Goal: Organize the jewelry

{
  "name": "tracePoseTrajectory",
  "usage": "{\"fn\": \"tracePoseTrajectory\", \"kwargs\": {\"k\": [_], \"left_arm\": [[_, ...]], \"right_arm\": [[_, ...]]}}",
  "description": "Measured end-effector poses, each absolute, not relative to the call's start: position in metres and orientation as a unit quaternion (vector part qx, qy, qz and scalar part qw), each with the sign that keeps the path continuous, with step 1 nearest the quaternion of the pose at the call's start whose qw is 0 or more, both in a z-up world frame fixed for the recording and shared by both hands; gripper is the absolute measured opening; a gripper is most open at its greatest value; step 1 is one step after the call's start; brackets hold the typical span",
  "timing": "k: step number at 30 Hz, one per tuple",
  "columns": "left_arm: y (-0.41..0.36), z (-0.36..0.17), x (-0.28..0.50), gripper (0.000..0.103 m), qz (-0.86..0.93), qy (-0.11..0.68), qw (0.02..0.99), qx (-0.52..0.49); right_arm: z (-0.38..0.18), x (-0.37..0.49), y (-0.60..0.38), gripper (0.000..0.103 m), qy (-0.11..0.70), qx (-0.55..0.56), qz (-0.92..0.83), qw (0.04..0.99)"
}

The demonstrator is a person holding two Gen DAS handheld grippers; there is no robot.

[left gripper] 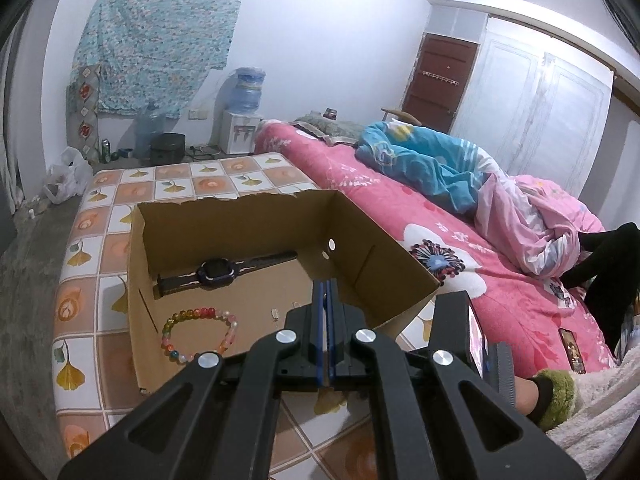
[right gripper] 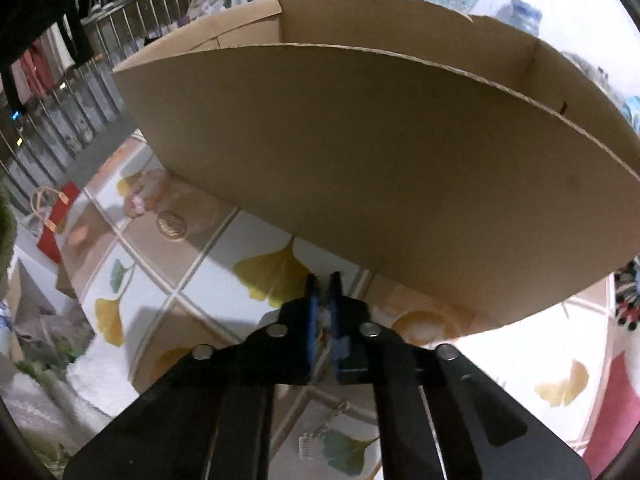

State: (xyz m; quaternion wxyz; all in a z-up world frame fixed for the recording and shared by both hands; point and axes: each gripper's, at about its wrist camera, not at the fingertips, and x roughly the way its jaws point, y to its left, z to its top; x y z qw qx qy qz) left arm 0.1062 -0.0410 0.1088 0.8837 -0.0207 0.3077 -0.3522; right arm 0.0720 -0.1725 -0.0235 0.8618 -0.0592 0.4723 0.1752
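Both grippers fill the near foreground. We find the left gripper (left gripper: 326,286) fully closed on nothing, the right gripper (right gripper: 324,280) closed, something small and indistinct between its blades. One cardboard box (left gripper: 384,252) sits on the patterned tabletop (left gripper: 100,216); its near wall hides the interior from the right wrist. Inside lie one watch (left gripper: 218,272), far, and one bead bracelet (left gripper: 200,334), near-left.

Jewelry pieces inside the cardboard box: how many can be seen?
2. A dark watch lies near the far wall of the box; a coloured bead bracelet lies nearer. The gripper may hide others.
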Motion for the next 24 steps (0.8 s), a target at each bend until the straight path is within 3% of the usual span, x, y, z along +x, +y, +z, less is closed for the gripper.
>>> {"fn": "tracePoseTrajectory", "kwargs": {"k": [11, 20, 24], "left_arm": [[-0.031, 0.111, 0.102, 0.001, -0.348, 0.302, 0.887, -0.033], [-0.035, 0.118, 0.113, 0.001, -0.36, 0.299, 0.883, -0.038], [-0.045, 0.116, 0.146, 0.001, -0.369, 0.336, 0.865, -0.055]], "right_arm": [[0.015, 0.057, -0.201, 0.0, 0.464, 0.044, 0.207, 0.86], [0.1, 0.06, -0.227, 0.0, 0.375, 0.094, 0.238, 0.891], [0.119, 0.085, -0.236, 0.0, 0.363, 0.098, 0.238, 0.895]]}}
